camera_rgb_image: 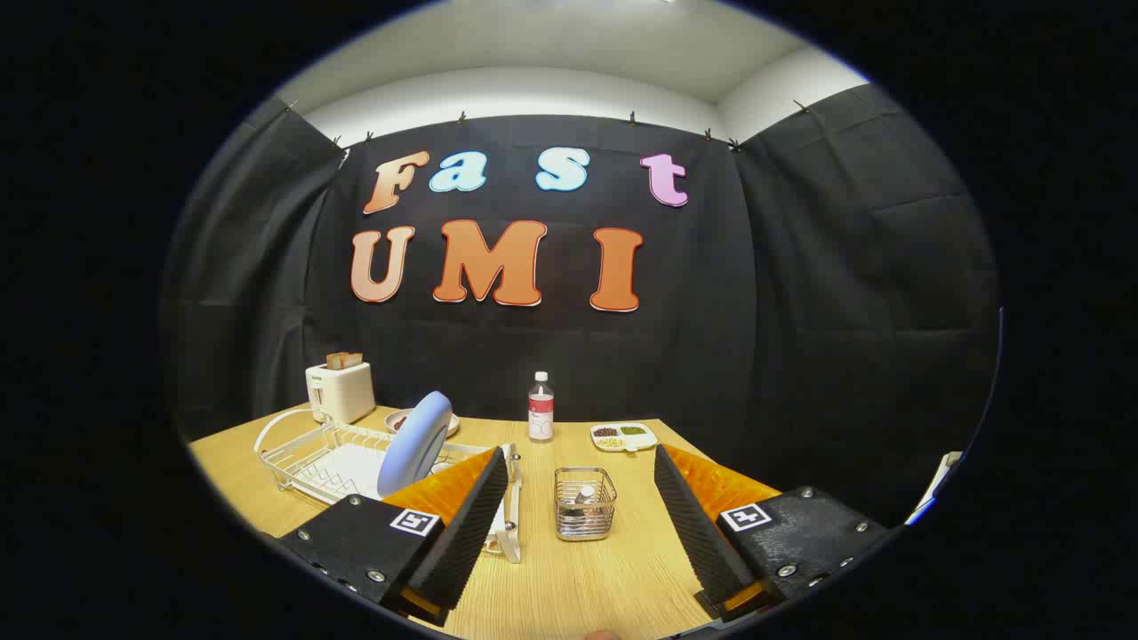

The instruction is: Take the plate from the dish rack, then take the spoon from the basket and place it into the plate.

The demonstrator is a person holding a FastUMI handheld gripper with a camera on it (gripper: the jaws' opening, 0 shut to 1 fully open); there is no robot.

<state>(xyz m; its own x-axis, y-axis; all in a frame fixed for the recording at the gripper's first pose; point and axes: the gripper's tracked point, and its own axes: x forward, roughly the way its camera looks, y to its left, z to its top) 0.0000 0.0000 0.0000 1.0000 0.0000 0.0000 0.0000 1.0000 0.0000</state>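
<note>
Nothing of the task looked done; the plate (414, 442) stood on edge in the dish rack (307, 458), left of centre in the frame, and both steps, lifting it out and moving the spoon, appeared to lie ahead. The gripper (582, 507) was spread wide and held nothing; its fingers (462, 524) flanked the lower middle of the frame, apart from every object. The plate leaned a little, its face turned toward the left and slightly toward the camera; its long axis ran nearly upright, tipped to the right at the top. The basket (585, 504), a small wire one, sat on the table (622, 569) between the fingers and just ahead of them, right of the rack; something pale stood inside it, presumably the spoon's end, though too small to tell which way it pointed. Farther back, toward mid-frame, were a toaster (340, 389) at the left, a bottle (540, 407), and a divided snack tray (624, 436).
</note>
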